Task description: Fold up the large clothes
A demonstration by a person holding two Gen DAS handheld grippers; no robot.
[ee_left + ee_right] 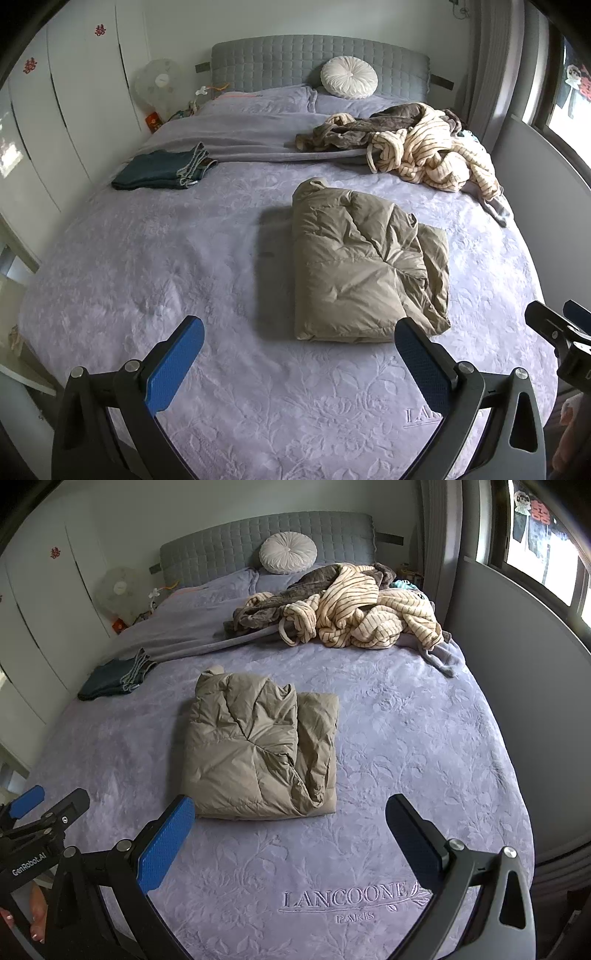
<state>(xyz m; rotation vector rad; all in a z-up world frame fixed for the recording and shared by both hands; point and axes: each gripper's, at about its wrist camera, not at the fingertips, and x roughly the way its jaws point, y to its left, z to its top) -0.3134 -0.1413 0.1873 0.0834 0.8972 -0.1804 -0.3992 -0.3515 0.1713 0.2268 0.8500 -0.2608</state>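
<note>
Two things are folded on the bed (147, 258), the puffy coat (365, 266) and jeans (162, 168), a messy pile (354, 609) waits, and both grippers, left (295, 365) and right (291, 842), hold their fingers wide apart, empty.

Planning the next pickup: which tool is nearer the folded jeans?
Left. The left tool sits on the same side of the bed as the folded jeans; the right tool is farther right, past the folded jacket.
</note>
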